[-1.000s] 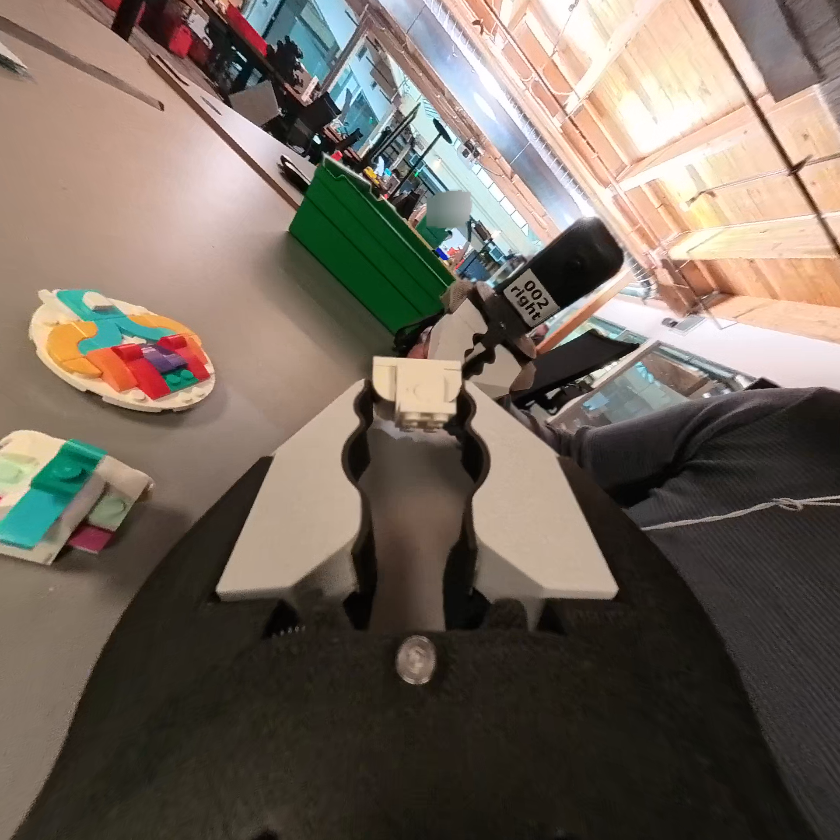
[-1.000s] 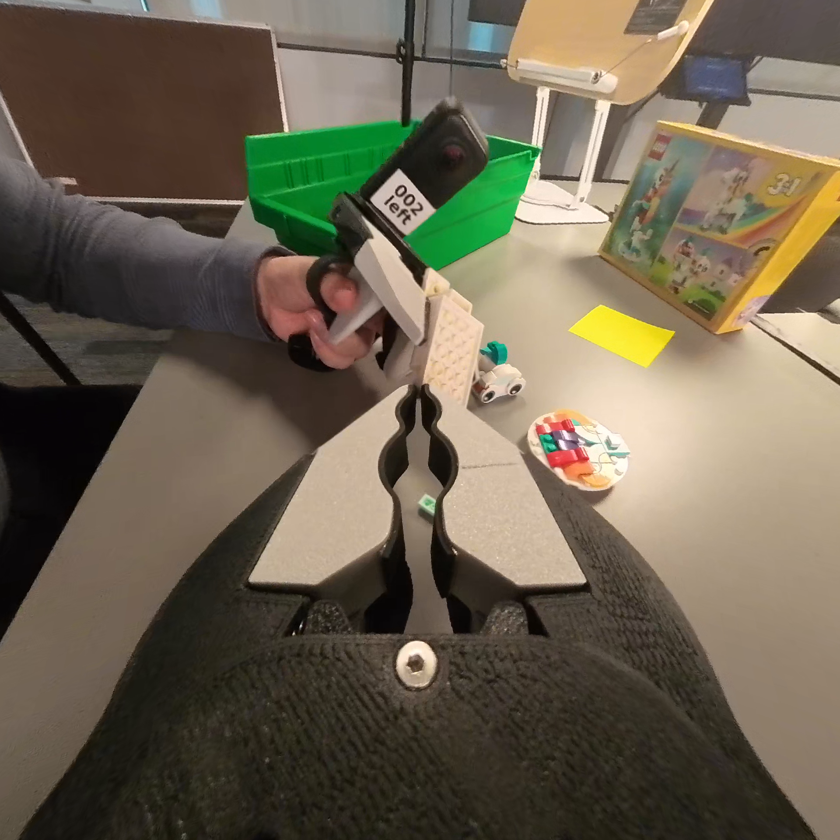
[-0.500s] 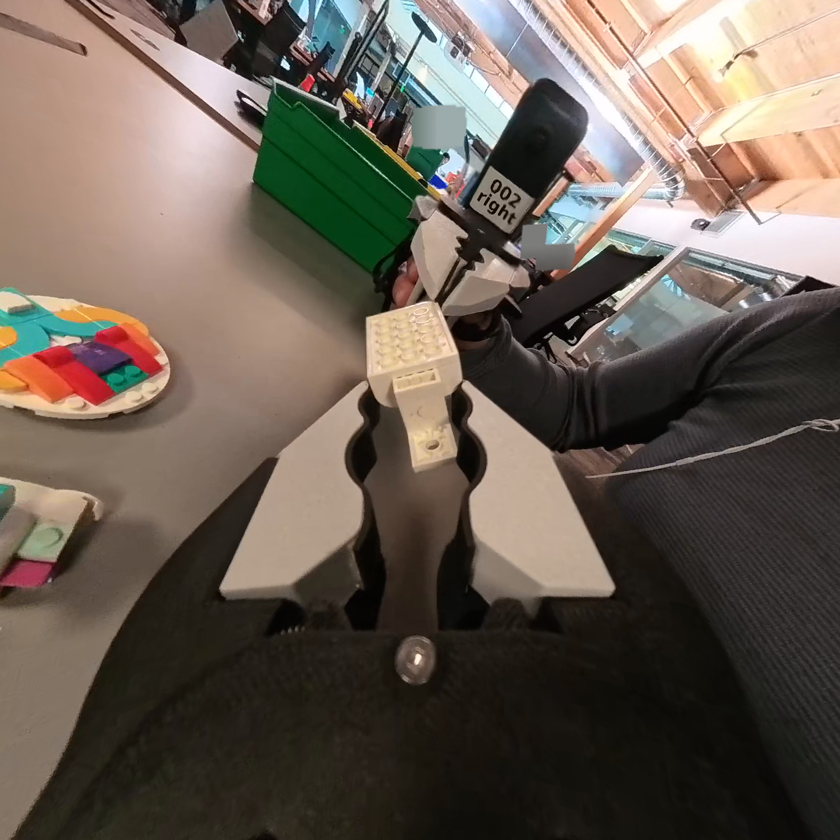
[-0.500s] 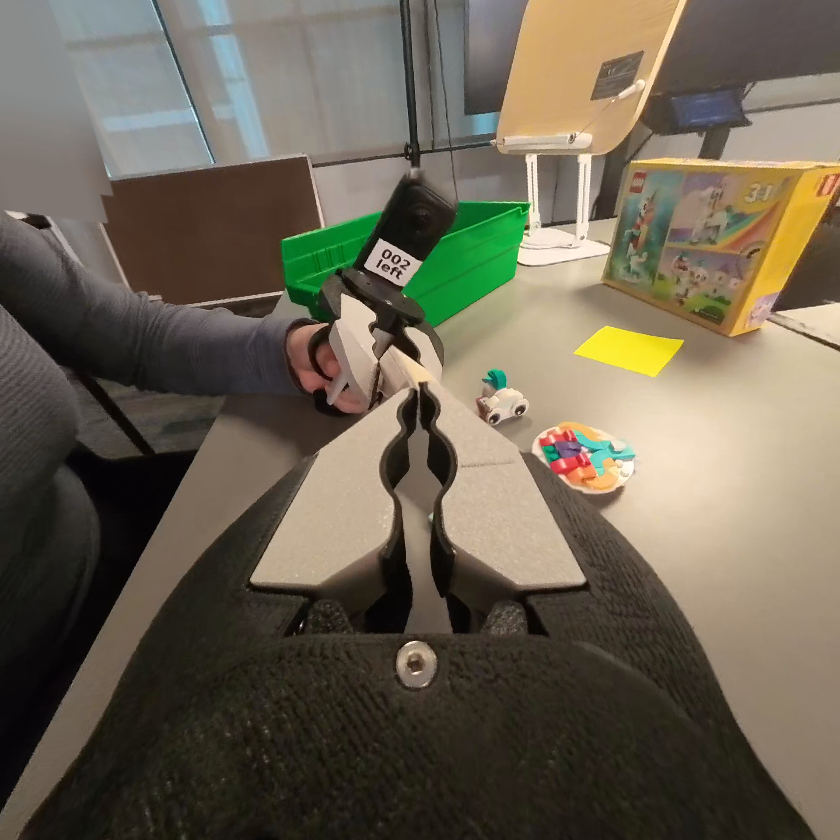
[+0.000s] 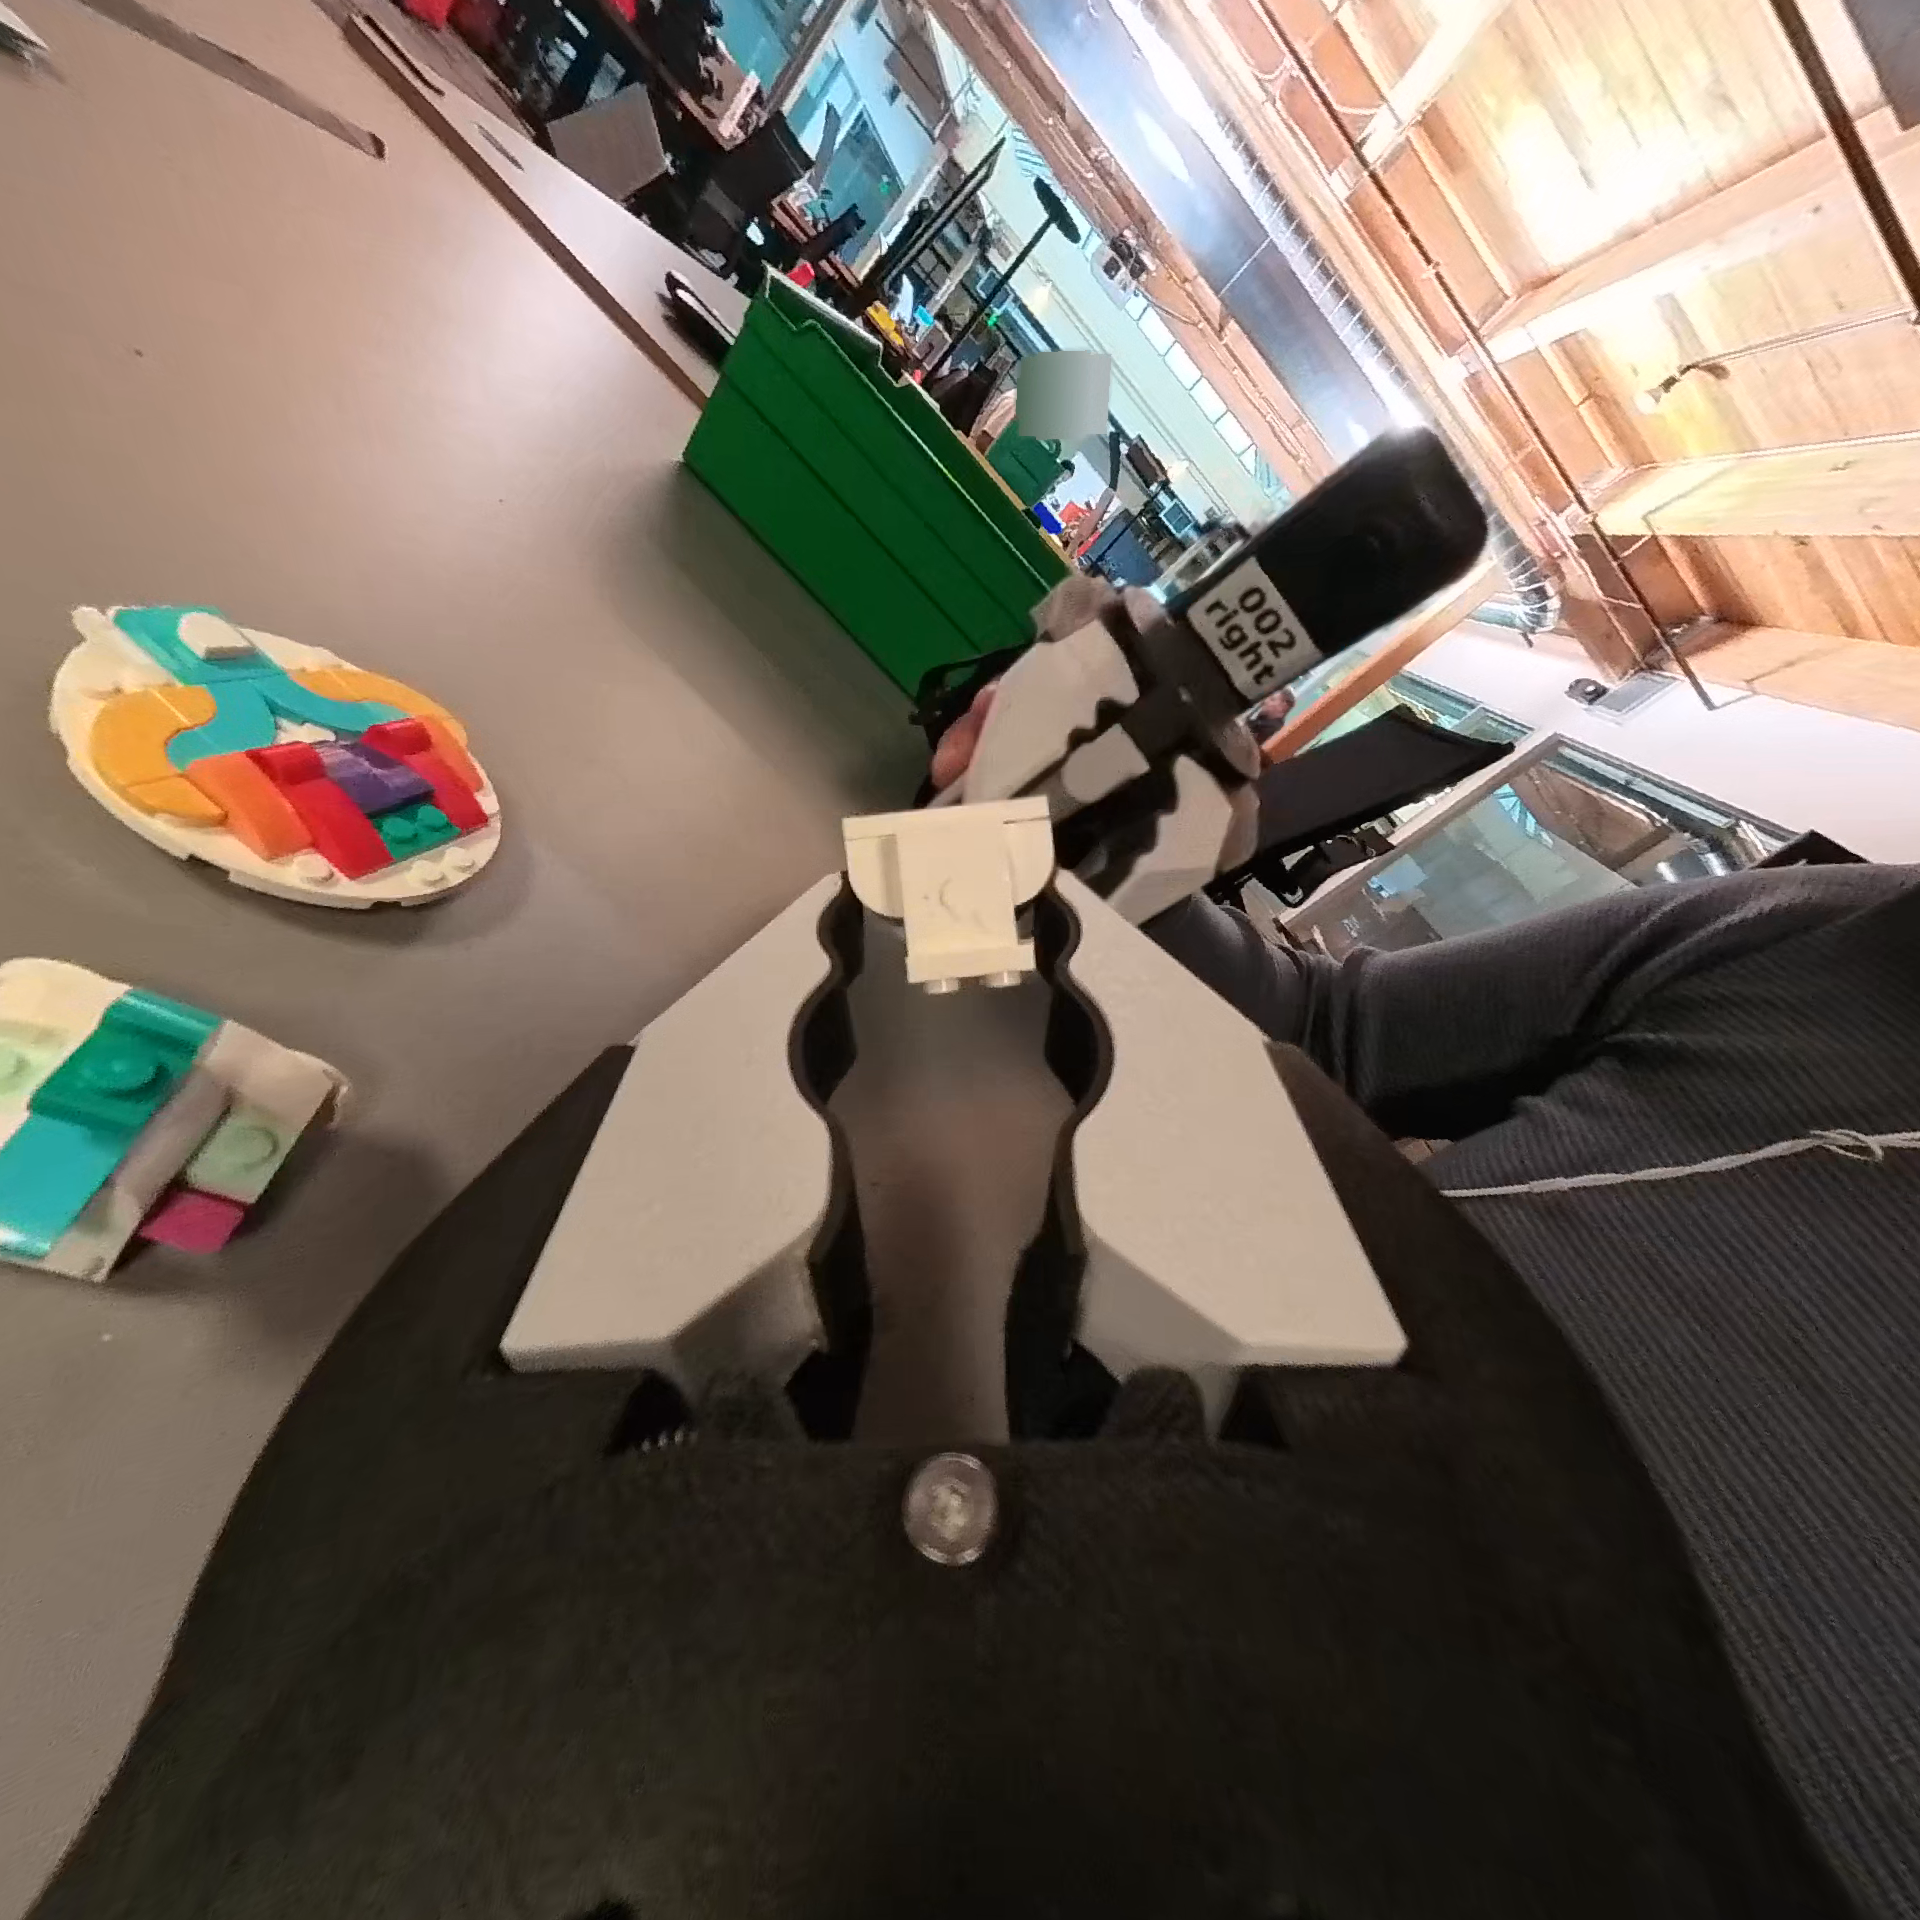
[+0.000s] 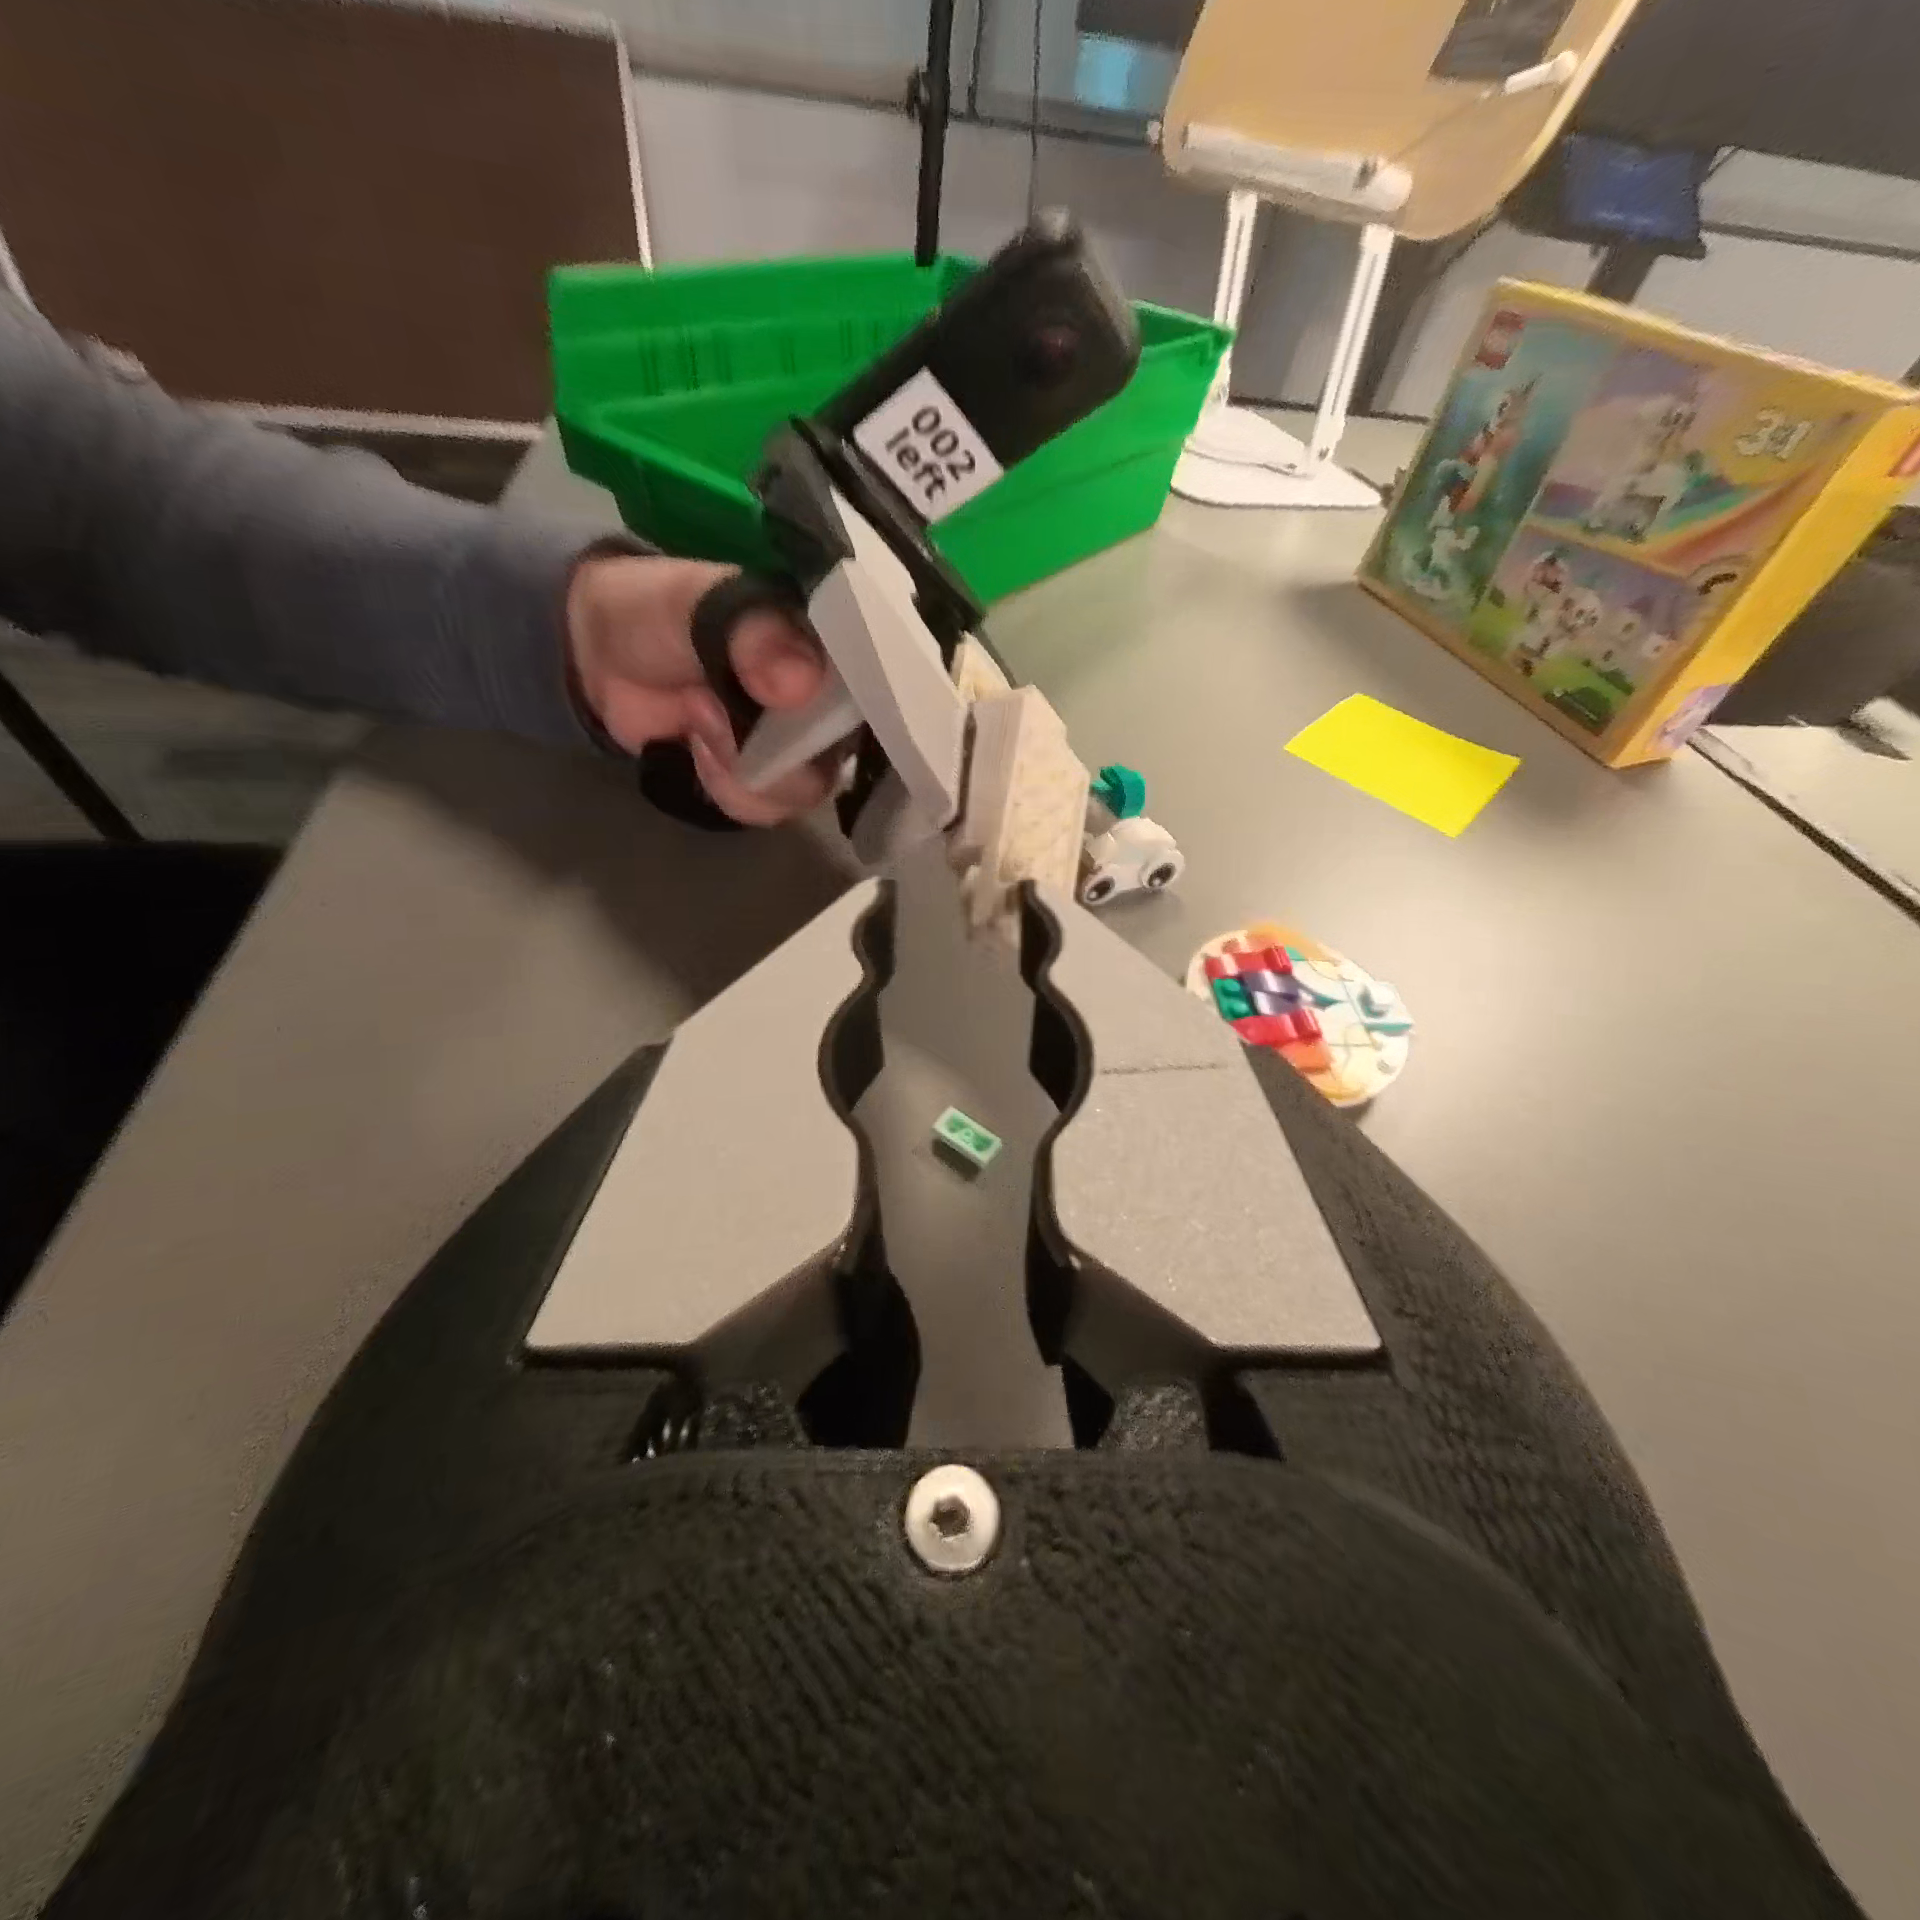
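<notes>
My left gripper (image 5: 948, 904) is shut on a white brick assembly (image 5: 951, 894), held in the air above the grey table (image 5: 312, 364). In the right wrist view the left gripper (image 6: 935, 821) tilts down to the right with the white assembly (image 6: 1023, 800) at its tips. My right gripper (image 6: 956, 899) is open. The lower end of the assembly sits between its tips, close to the right finger (image 6: 1101, 997). In the left wrist view the right gripper (image 5: 1101, 821) shows just behind the assembly.
On the table lie a round white plate with coloured bricks (image 5: 275, 769) (image 6: 1304, 1013), a teal and white brick block (image 5: 135, 1112), a small green brick (image 6: 966, 1138) and a small wheeled toy (image 6: 1127, 862). Behind are a green bin (image 6: 727, 395), a yellow note (image 6: 1403, 764) and a yellow box (image 6: 1642, 520). My two grippers' fingertips are within a few centimetres of each other. The small wheeled toy (image 6: 1127, 862) lies around 9 centimetres away from my left fingertips.
My right gripper has gone from shut to open and come up to the white assembly. My left gripper has swung the assembly back, so it shows end-on again.
</notes>
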`<state>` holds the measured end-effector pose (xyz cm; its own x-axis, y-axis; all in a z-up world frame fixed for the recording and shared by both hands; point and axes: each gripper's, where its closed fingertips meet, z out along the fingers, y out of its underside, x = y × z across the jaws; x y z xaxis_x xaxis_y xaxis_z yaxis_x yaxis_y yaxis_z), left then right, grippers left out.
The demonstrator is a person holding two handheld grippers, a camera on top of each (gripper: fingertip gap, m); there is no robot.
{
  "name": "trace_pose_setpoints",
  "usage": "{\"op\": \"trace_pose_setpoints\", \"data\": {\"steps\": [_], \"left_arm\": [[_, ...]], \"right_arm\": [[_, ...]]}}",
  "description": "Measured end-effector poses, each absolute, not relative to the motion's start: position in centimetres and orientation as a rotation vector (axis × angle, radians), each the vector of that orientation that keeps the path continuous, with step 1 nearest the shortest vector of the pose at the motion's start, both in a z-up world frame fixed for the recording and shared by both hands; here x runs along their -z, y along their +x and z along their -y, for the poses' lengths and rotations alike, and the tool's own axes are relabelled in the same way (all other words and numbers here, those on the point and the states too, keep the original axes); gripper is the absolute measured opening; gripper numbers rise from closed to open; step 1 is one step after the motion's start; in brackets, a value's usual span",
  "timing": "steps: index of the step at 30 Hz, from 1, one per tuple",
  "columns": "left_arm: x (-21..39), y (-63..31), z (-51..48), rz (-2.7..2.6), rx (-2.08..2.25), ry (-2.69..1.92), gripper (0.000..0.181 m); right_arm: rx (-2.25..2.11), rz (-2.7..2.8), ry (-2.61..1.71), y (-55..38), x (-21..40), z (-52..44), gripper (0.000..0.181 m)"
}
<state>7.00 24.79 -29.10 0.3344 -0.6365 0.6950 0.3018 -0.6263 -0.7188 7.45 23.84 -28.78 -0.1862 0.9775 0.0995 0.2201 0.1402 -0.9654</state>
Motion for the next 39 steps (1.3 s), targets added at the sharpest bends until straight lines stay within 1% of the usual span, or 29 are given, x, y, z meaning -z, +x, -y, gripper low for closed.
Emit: {"op": "trace_pose_setpoints", "data": {"steps": [2, 5, 8, 14, 18, 21, 23, 24, 25, 28, 30, 32, 34, 36, 39], "left_arm": [[29.2, 7.3, -24.5, -0.325, 1.430, -1.775, 0.032], [29.0, 7.5, -24.0, -0.357, 1.469, -1.765, 0.032], [28.5, 7.8, -23.2, -0.420, 1.505, -1.717, 0.028], [28.1, 8.0, -23.2, -0.481, 1.376, -1.671, 0.027], [28.1, 8.1, -23.3, -0.486, 1.349, -1.671, 0.027], [28.2, 8.1, -23.5, -0.453, 1.371, -1.684, 0.028], [28.2, 8.1, -23.5, -0.452, 1.395, -1.700, 0.033], [28.0, 7.6, -23.8, -0.434, 1.370, -1.694, 0.044], [27.8, 6.8, -24.1, -0.417, 1.318, -1.689, 0.049], [26.7, 3.1, -25.4, -0.356, 1.017, -1.646, 0.042], [26.9, 0.4, -26.5, -0.300, 0.761, -1.671, 0.042], [28.4, -1.5, -27.3, -0.282, 0.551, -1.769, 0.056], [30.2, -2.0, -27.6, -0.301, 0.489, -1.875, 0.065], [32.1, -1.9, -27.8, -0.299, 0.512, -1.978, 0.066], [33.5, -1.6, -27.9, -0.306, 0.530, -2.054, 0.052]], "right_arm": [[-1.060, 1.568, -1.190, 7.3, 29.1, -24.1, 0.008], [-1.156, 1.559, -1.210, 7.5, 28.7, -23.7, 0.008], [-1.424, 1.496, -1.273, 8.0, 27.6, -23.3, 0.008], [-1.839, 1.333, -1.409, 8.2, 26.9, -23.3, 0.008], [-1.961, 1.273, -1.450, 8.2, 26.9, -23.5, 0.008], [-1.887, 1.282, -1.433, 8.2, 26.8, -24.1, 0.008], [-1.809, 1.273, -1.509, 8.7, 27.3, -25.3, 0.008], [-1.739, 1.264, -1.578, 9.0, 28.1, -26.4, 0.008], [-1.679, 1.262, -1.654, 9.4, 29.0, -27.3, 0.008], [-1.524, 1.262, -1.900, 10.4, 32.4, -29.1, 0.008], [-1.446, 1.271, -2.002, 10.7, 34.0, -29.5, 0.008], [-1.460, 1.247, -2.049, 10.7, 34.4, -29.5, 0.008], [-1.456, 1.216, -2.070, 10.7, 34.5, -29.9, 0.008], [-1.443, 1.187, -2.093, 10.7, 34.7, -30.2, 0.016], [-1.392, 1.156, -2.081, 10.8, 34.6, -31.1, 0.041]]}}
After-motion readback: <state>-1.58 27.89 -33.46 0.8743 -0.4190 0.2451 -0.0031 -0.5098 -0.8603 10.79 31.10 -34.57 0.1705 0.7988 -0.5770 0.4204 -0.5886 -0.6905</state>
